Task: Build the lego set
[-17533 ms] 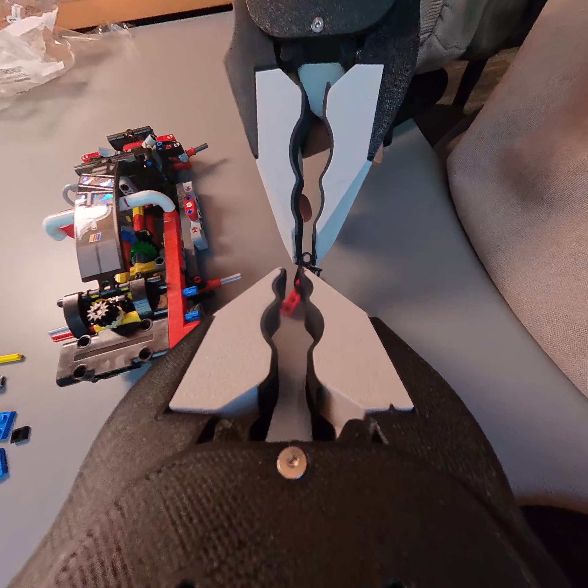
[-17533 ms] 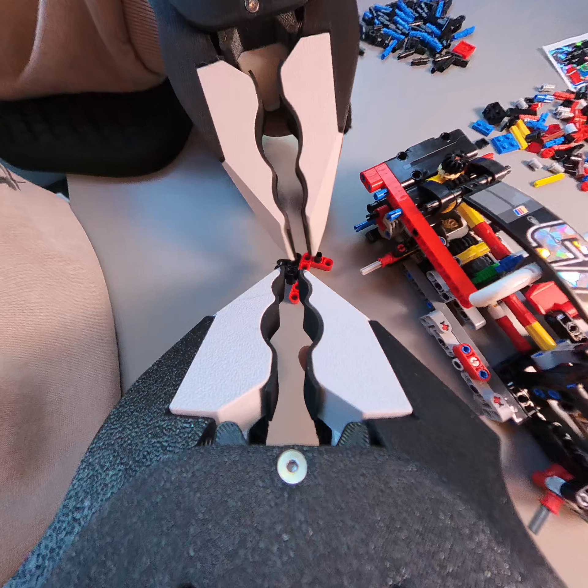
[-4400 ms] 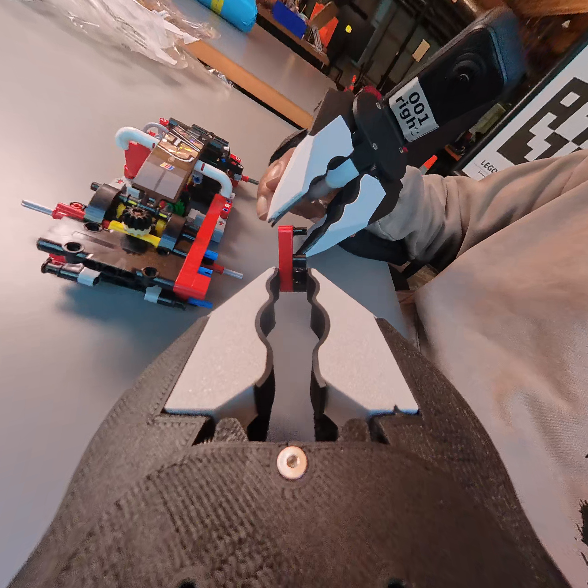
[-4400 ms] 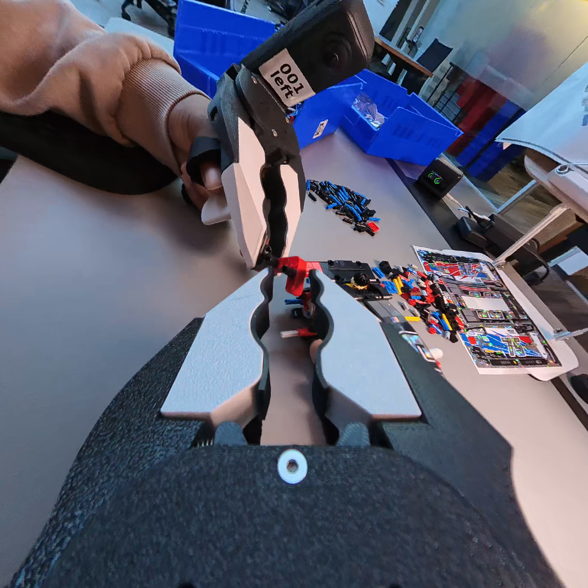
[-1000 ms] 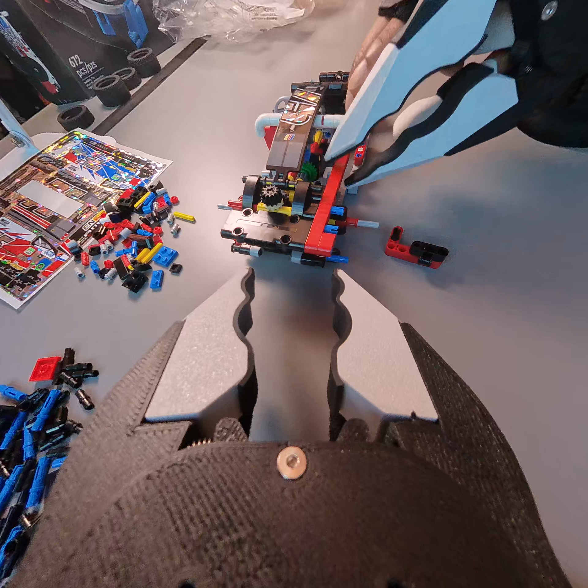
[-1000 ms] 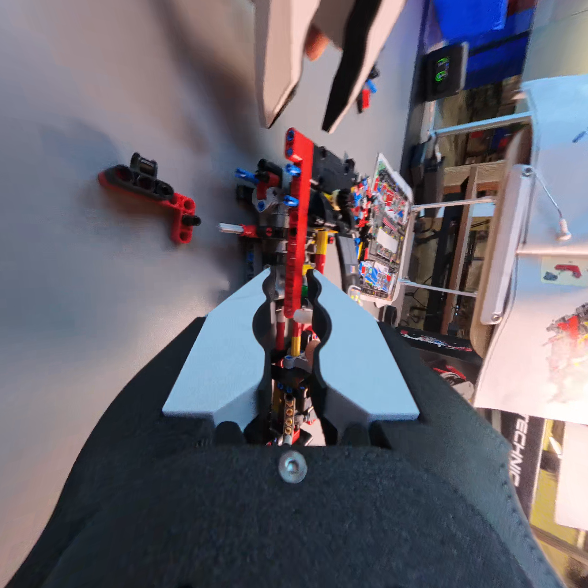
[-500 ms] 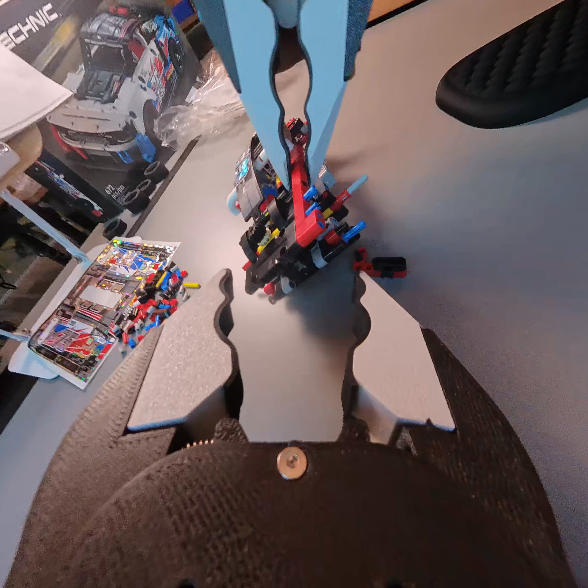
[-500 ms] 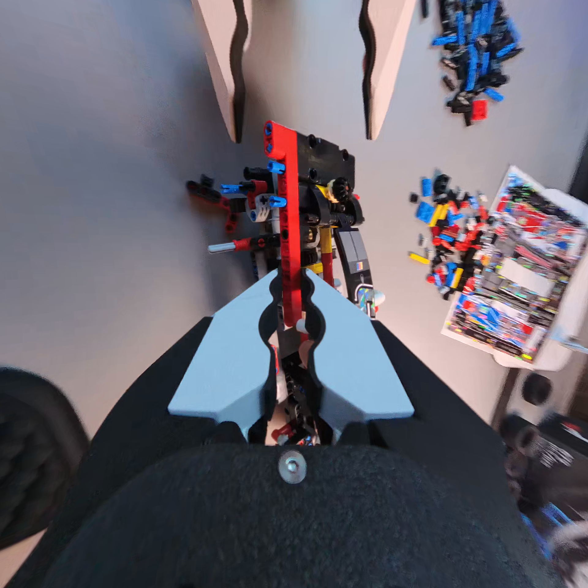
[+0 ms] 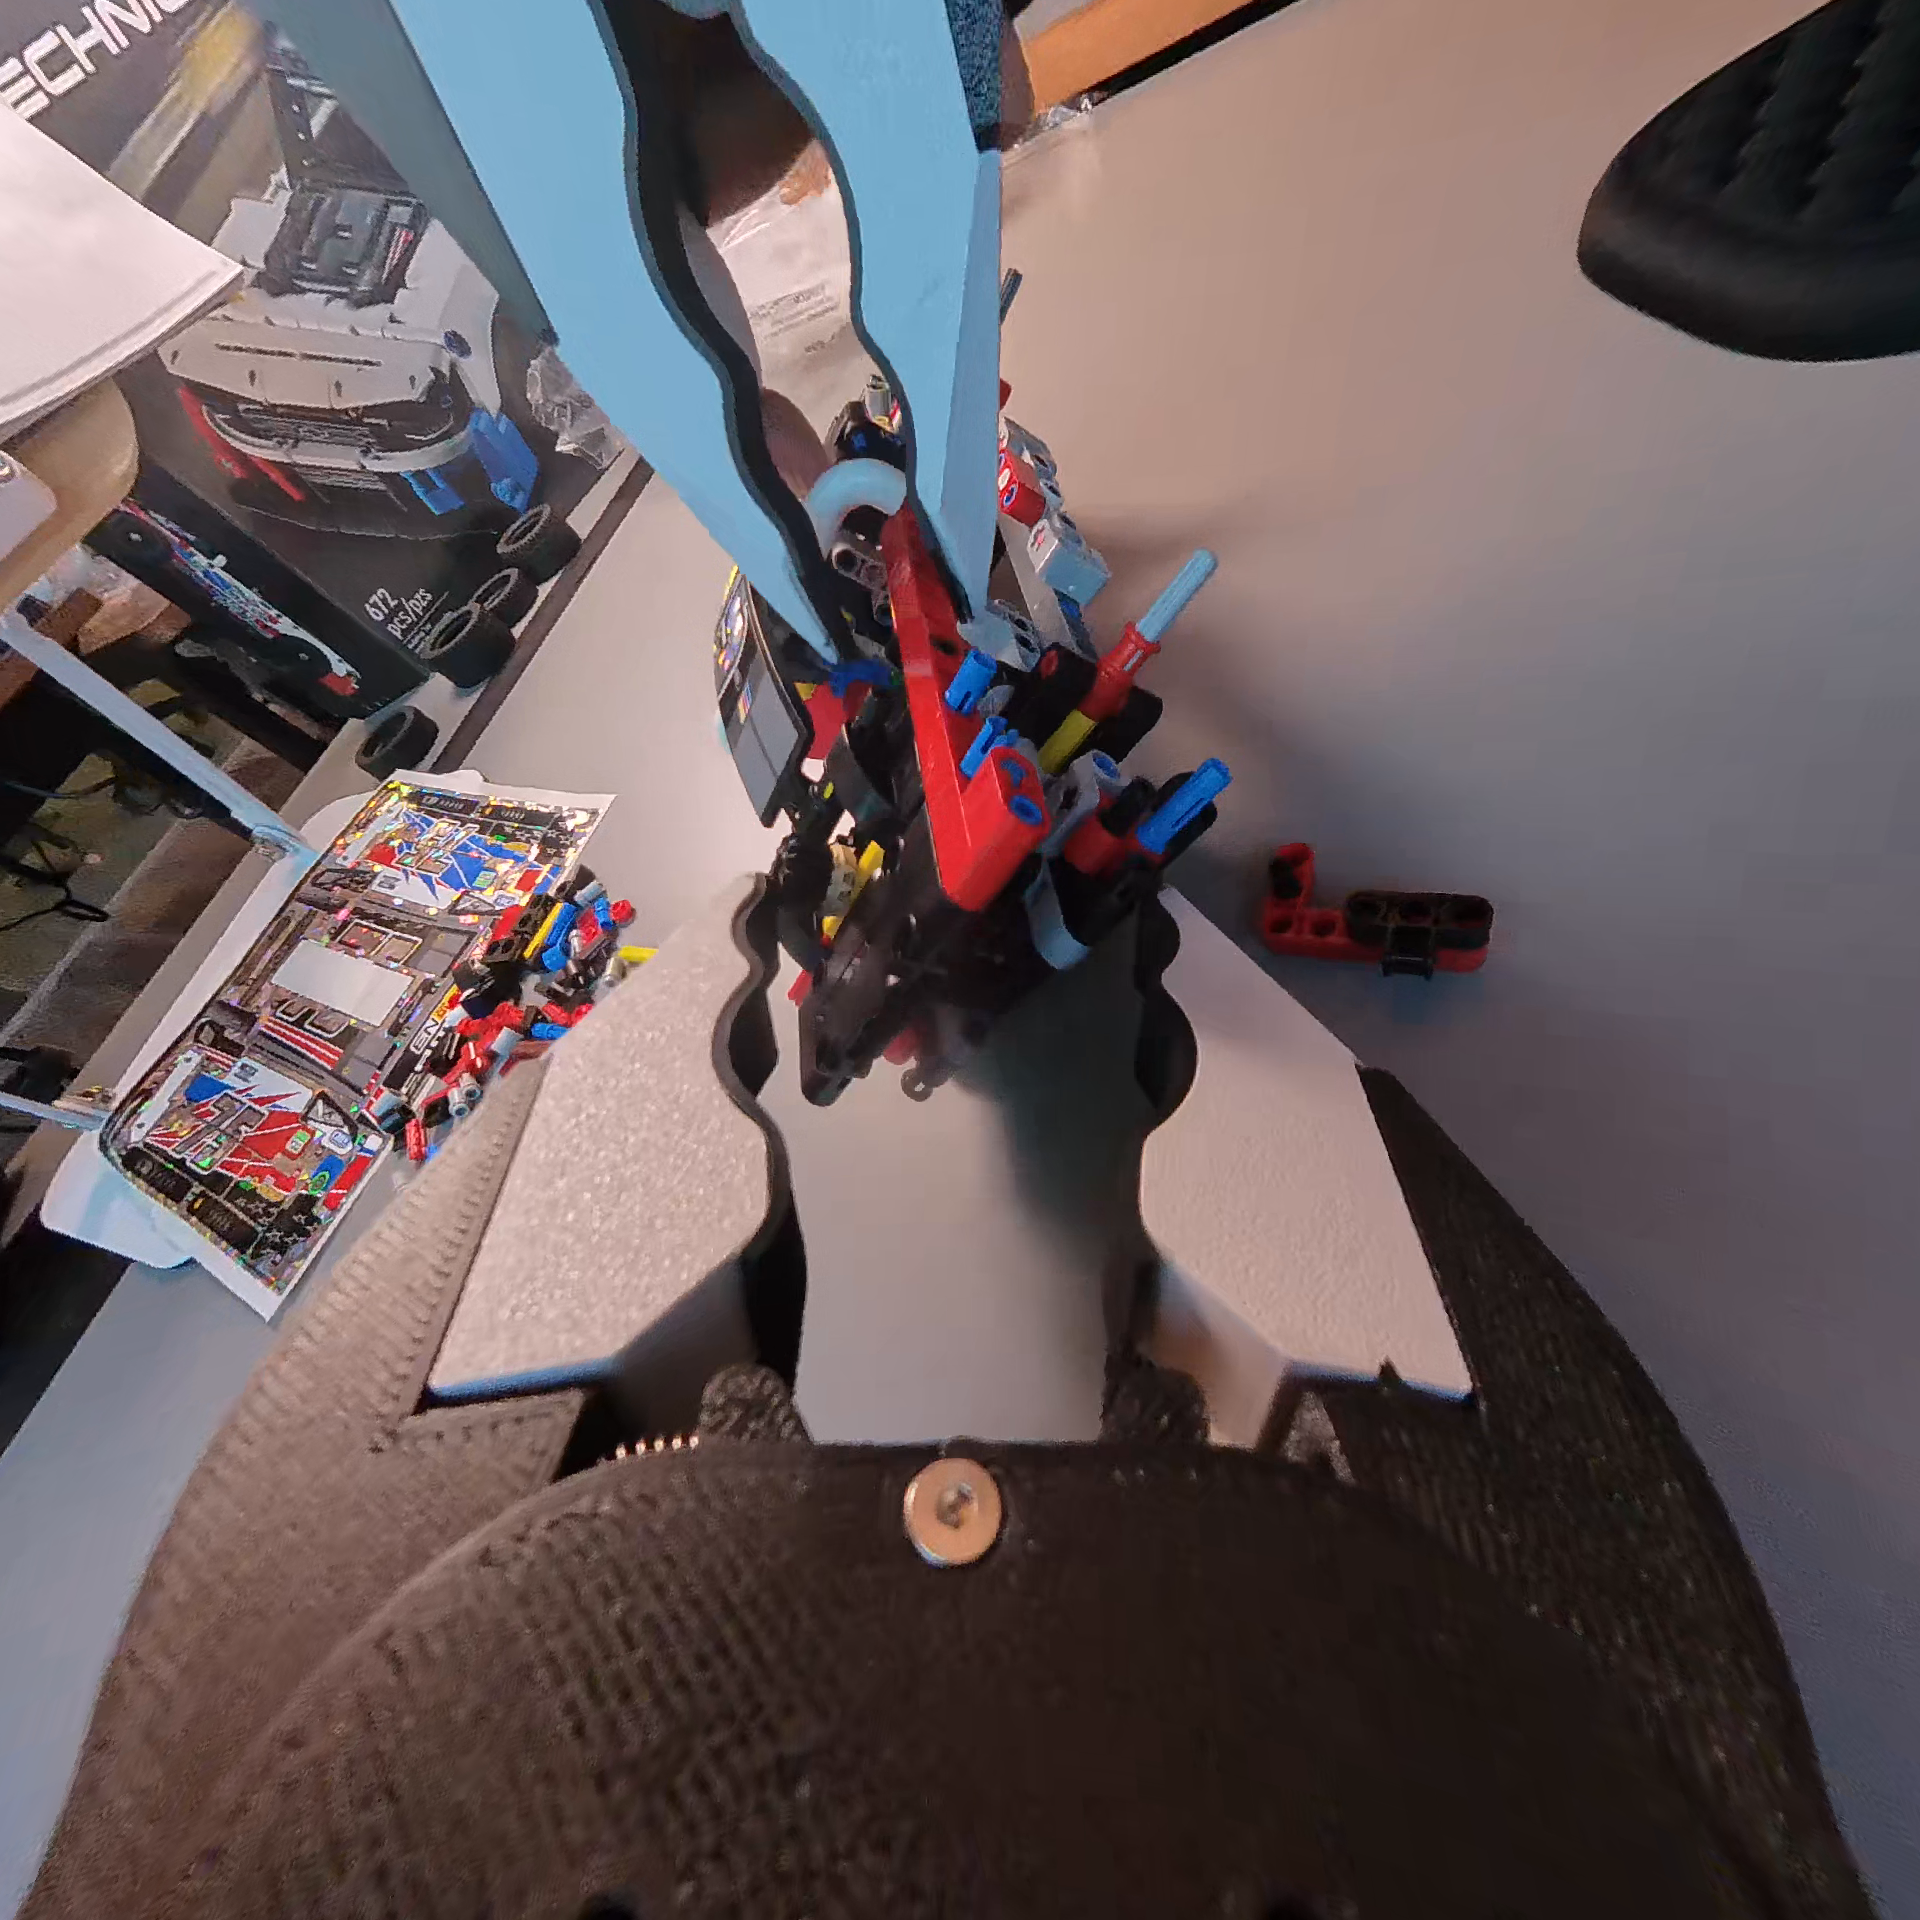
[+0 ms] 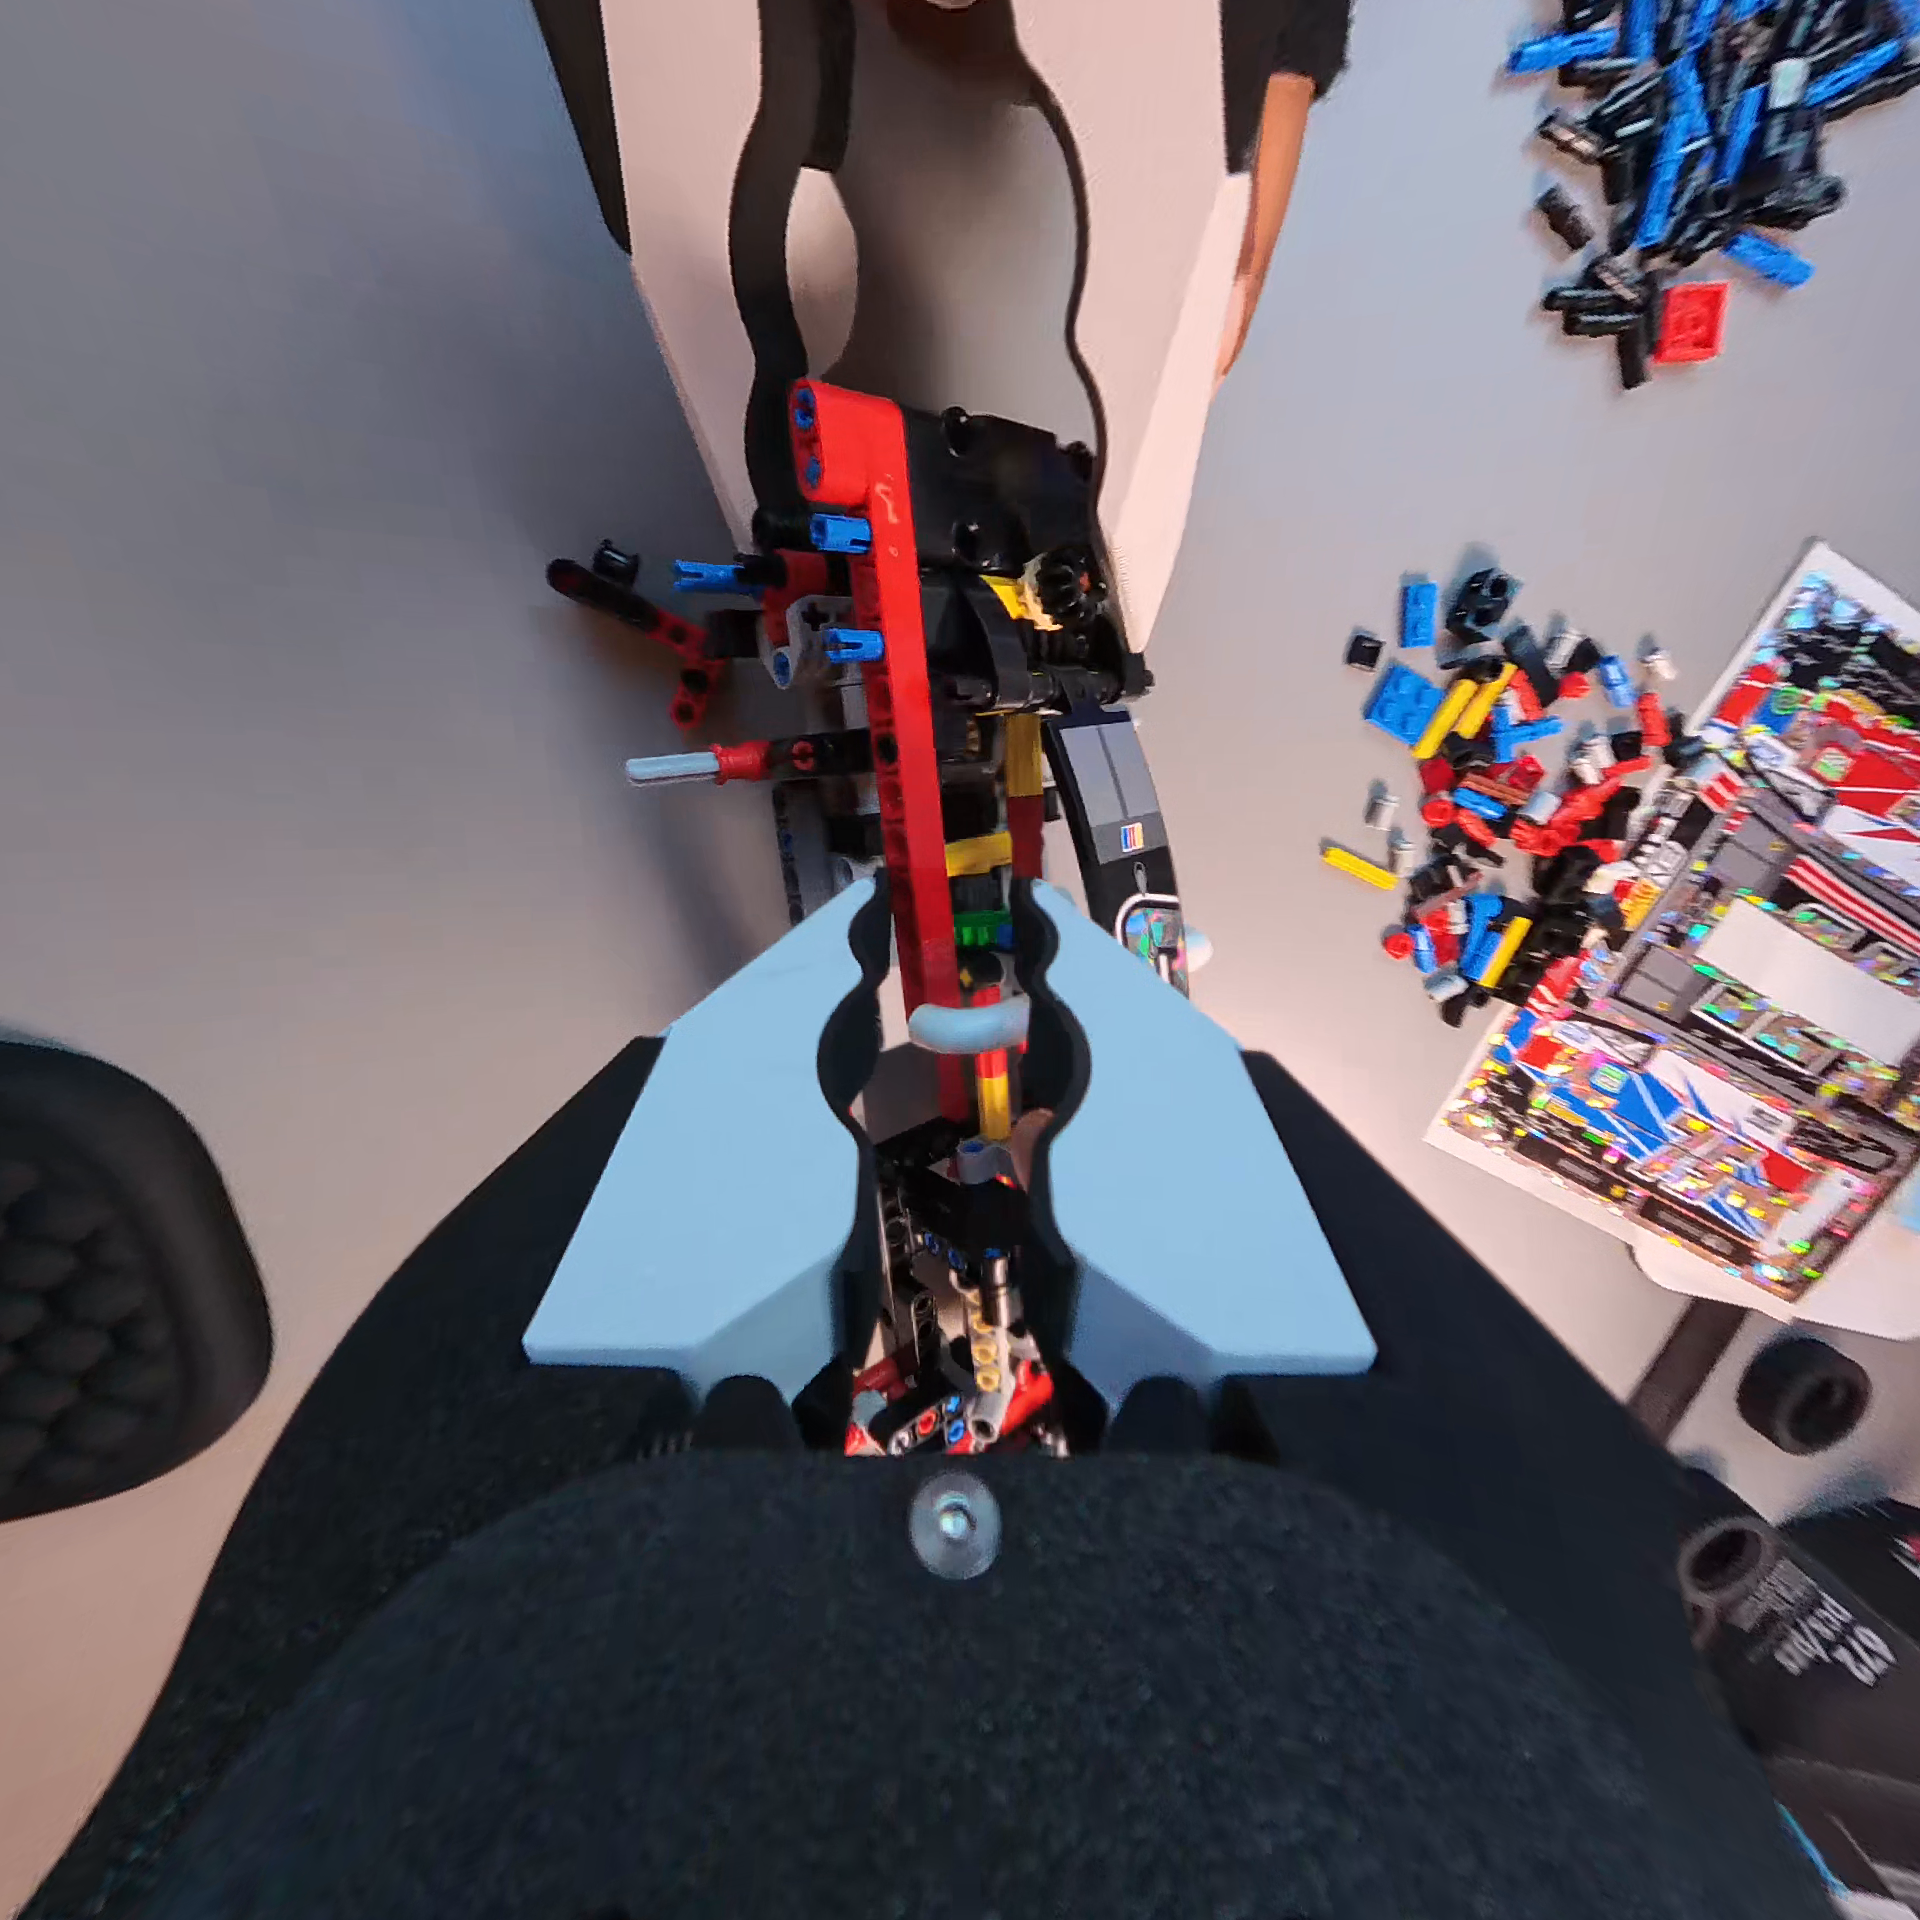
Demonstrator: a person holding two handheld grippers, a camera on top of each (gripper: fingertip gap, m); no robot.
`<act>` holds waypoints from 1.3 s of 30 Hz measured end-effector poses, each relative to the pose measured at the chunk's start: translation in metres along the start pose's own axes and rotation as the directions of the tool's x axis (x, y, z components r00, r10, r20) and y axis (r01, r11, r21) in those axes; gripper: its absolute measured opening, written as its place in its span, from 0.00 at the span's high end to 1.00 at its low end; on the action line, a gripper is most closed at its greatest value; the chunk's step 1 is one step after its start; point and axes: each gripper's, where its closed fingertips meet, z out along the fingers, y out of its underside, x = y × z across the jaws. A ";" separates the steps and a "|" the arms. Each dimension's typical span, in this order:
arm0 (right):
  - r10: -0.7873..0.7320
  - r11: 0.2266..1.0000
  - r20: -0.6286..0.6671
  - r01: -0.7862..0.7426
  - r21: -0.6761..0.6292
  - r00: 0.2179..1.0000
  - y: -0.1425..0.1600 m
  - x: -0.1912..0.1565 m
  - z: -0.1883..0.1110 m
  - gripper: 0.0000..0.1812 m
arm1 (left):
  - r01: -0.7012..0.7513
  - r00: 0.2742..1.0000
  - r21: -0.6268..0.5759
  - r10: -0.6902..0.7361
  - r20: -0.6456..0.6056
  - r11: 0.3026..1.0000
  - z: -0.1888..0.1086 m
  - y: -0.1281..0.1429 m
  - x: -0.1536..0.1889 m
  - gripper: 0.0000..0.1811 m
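The part-built lego car chassis [image 9: 966,790], with a long red beam and black frame, is held tilted above the grey table. My right gripper [image 10: 954,894] is shut on its red beam near the middle; in the left wrist view it [image 9: 904,634] comes down from above. My left gripper [image 9: 956,904] is open, with one jaw on each side of the chassis's black end; I cannot tell if they touch it. In the right wrist view the chassis [image 10: 894,623] runs away from me towards the left gripper [image 10: 935,457]. A small red-and-black sub-assembly [image 9: 1371,920] lies on the table beside the chassis [image 10: 644,613].
A pile of loose pieces [image 10: 1507,810] and a shiny sticker sheet [image 10: 1766,1039] lie to one side, also in the left wrist view [image 9: 312,997]. A heap of blue and black pins [image 10: 1683,135] lies farther off. The set's box [image 9: 312,416], tyres [image 9: 468,644] and a black pad [image 9: 1766,187] are at the edges. Some 5 centimetres of space lies between my two pairs of fingers.
My left gripper has moved in, so its open jaws now flank the chassis's end. The right gripper keeps hold of the chassis. The red-and-black sub-assembly stays on the table.
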 end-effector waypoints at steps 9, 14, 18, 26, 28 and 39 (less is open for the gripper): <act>-0.004 0.983 -0.421 0.080 0.164 0.907 -0.009 -0.003 -0.042 0.78 | 0.195 0.978 0.038 -0.192 -0.078 0.980 -0.004 -0.001 -0.012 0.63; -0.091 0.991 -0.581 0.133 0.031 0.809 -0.005 -0.008 -0.018 0.79 | 0.375 0.918 0.066 -0.361 -0.163 0.925 -0.007 -0.004 -0.020 0.64; -0.117 0.989 -0.549 0.148 0.012 0.828 -0.009 0.003 -0.006 0.87 | 0.512 0.845 0.079 -0.484 -0.229 0.856 -0.010 -0.007 -0.024 0.64; -0.123 0.992 -0.321 0.128 -0.005 0.939 -0.013 0.016 -0.010 0.93 | 0.526 0.844 0.113 -0.500 -0.196 0.843 -0.011 -0.006 -0.030 0.59; -0.107 0.993 -0.277 0.116 0.013 0.955 -0.014 0.019 -0.011 0.93 | 0.438 0.898 0.134 -0.425 -0.113 0.889 -0.010 -0.007 -0.034 0.58; -0.064 0.997 -0.202 0.069 0.020 0.977 -0.021 0.019 -0.016 0.93 | 0.351 0.936 0.065 -0.349 -0.041 0.934 -0.002 0.001 -0.033 0.62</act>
